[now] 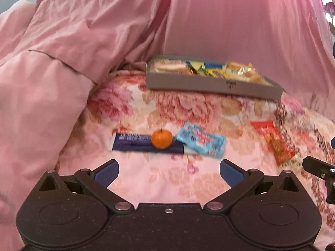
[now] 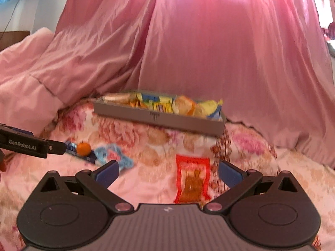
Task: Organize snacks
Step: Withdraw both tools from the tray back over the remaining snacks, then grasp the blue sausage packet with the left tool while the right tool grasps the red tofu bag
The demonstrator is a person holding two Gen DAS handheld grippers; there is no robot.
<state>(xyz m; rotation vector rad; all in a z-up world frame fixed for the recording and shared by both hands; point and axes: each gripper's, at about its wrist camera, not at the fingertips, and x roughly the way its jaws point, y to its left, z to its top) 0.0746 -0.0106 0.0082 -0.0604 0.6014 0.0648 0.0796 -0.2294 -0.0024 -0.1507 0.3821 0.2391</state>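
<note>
In the grey tray (image 1: 211, 84), most snacks already packed. Near its front, loose on the bedspread: orange (image 1: 161, 138), blue packet (image 1: 201, 142), red packet (image 2: 192, 179), dark bar (image 1: 134, 142). Left gripper (image 1: 169, 172) and right gripper (image 2: 168, 172) both gape, empty.

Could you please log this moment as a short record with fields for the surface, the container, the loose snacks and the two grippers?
surface: floral bedspread
container: grey tray, already holding assorted packets
loose snacks: orange resting on dark blue bar; light blue packet beside it; red packet apart, to the right
left gripper: open, empty, facing the orange
right gripper: open, empty, over the red packet
</note>
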